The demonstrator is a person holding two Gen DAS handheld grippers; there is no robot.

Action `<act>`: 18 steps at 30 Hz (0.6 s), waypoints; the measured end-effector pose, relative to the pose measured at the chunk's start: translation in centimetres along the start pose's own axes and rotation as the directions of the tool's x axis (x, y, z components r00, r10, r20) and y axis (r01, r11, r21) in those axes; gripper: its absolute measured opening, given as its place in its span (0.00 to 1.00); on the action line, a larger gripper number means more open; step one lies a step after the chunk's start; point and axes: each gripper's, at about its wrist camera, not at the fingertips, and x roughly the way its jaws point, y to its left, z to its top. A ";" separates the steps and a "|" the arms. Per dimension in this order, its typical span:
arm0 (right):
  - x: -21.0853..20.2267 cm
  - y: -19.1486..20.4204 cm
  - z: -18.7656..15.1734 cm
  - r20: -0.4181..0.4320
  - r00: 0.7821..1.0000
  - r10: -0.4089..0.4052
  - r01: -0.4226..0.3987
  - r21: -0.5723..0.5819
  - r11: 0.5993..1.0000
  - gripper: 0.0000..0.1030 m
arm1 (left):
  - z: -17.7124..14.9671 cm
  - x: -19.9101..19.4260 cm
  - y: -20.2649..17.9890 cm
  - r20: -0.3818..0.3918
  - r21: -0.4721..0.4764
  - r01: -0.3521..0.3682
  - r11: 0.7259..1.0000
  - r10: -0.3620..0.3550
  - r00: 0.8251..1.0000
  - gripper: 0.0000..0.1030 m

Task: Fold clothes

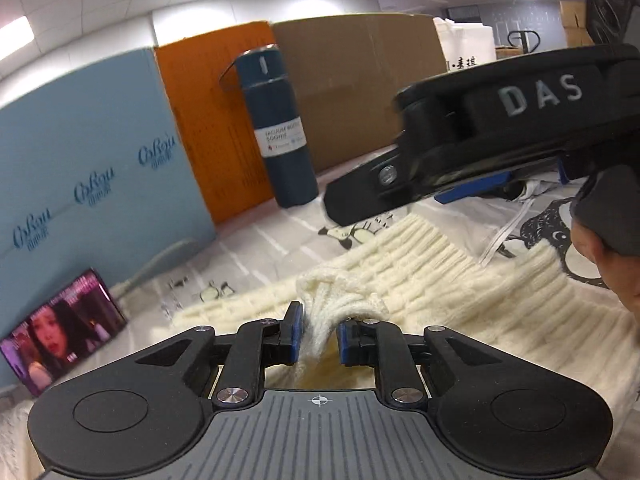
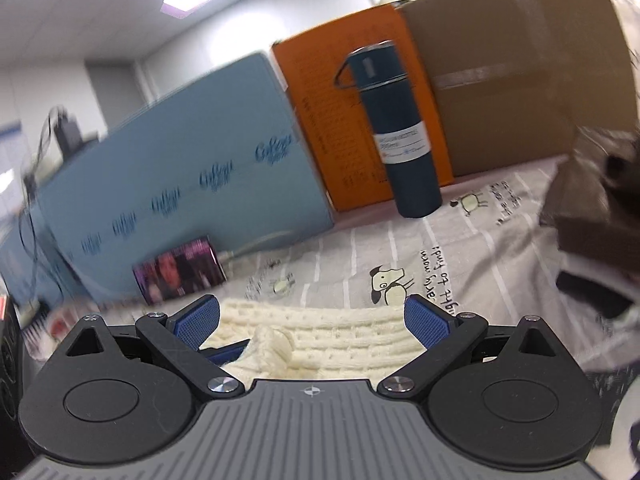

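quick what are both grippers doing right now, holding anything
left gripper: closed on a bunched fold of the cream knit sweater.
right gripper: open, holding nothing, over the sweater.

A printed sheet covers the surface. On it lie a cream knit sweater, a standing blue flask and a phone.

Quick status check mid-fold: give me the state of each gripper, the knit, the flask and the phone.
Left hand-held gripper: shut, pinching a bunch of the knit.
Right hand-held gripper: open, nothing between its pads.
Cream knit sweater: spread on the sheet, one part gathered and lifted by the left hand-held gripper.
Blue vacuum flask: upright, lid on.
Phone: propped against the blue board, screen lit.
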 end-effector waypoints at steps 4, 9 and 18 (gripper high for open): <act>1.9 1.1 0.2 -0.055 0.998 -0.029 0.024 -0.086 0.996 0.97 | -0.2 -0.5 0.8 0.037 -0.022 0.008 1.000 -0.007 0.999 0.27; 3.8 1.6 -0.1 -0.082 0.994 -0.077 0.066 -0.132 0.989 0.97 | -0.4 -2.3 0.6 0.112 0.037 -0.073 0.997 0.068 0.991 0.69; 2.1 -0.3 0.0 -0.060 0.995 0.073 -0.071 0.037 0.997 0.97 | -0.7 -5.6 1.5 0.109 0.113 -0.157 0.981 0.145 0.983 0.94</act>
